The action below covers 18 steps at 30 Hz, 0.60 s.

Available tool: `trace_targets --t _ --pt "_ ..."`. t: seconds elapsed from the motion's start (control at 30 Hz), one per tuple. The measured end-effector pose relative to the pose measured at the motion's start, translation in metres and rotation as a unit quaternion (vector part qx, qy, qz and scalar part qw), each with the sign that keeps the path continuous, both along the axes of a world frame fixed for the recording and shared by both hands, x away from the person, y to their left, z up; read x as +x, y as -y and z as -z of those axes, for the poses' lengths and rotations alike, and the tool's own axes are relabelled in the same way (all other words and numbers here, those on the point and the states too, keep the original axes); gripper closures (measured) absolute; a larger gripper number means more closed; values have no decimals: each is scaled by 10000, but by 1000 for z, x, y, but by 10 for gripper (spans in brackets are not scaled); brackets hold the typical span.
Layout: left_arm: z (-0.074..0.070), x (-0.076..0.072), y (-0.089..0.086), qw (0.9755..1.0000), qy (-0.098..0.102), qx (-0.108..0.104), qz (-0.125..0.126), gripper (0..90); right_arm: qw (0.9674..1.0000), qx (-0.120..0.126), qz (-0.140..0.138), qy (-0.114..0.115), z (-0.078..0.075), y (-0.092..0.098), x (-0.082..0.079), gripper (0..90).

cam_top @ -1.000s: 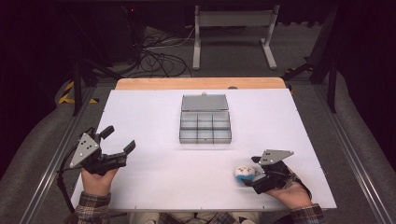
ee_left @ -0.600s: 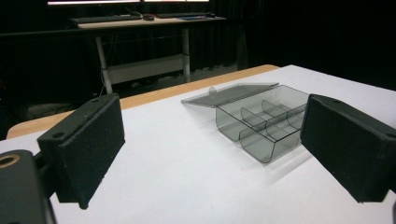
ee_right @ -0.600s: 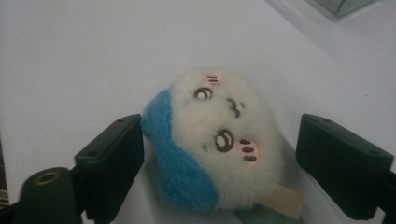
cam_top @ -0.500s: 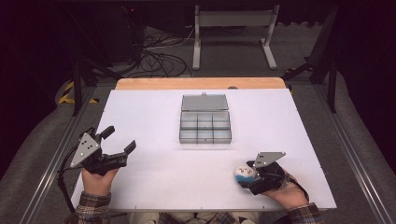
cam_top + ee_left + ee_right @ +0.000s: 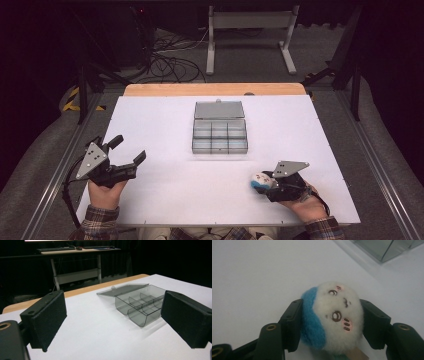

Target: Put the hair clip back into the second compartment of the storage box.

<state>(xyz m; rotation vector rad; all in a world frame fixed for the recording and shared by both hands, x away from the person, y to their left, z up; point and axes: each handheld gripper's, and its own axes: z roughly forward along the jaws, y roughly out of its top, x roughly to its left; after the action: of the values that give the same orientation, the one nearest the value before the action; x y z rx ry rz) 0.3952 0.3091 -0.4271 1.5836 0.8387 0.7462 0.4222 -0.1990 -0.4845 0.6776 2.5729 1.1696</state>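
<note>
Pinching a plush toy [image 5: 332, 317] between closing jaws, right hand-held gripper [image 5: 331, 325], toy's face upward toward the camera.

White-and-blue plush toy [image 5: 332, 317]

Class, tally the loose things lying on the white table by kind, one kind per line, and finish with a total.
Clear grey plastic compartment box with open lid: 1
Small white-and-blue plush toy with an embroidered face: 1
Total: 2
</note>
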Motion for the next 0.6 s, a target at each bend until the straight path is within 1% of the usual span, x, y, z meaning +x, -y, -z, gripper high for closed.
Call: trace_targets --t 0.1,0.17,0.2,0.23,0.3,0.33,0.53,0.6 --pt "0 0 1 10000 -20 -15 -2 72 10000 33 43 54 -2 -2 1 419" --pt "0 0 1 10000 -32 15 5 71 9998 61 128 163 -4 -7 2 421" --pt "1 0 1 10000 -36 18 9 71 9998 61 128 163 -4 -7 2 421" --pt "1 0 2 10000 -40 28 9 72 9996 88 179 213 -6 -9 2 422" --pt "1 0 2 10000 -44 25 6 72 9995 97 205 218 -6 -10 2 421" --pt "1 0 2 10000 -43 25 2 72 9992 166 268 228 -7 -12 3 421" --pt "1 0 2 10000 -32 16 -6 71 9983 290 371 356 -12 -15 3 422" --pt "1 0 2 10000 -40 10 -6 72 9975 372 431 422 -15 -17 5 426"
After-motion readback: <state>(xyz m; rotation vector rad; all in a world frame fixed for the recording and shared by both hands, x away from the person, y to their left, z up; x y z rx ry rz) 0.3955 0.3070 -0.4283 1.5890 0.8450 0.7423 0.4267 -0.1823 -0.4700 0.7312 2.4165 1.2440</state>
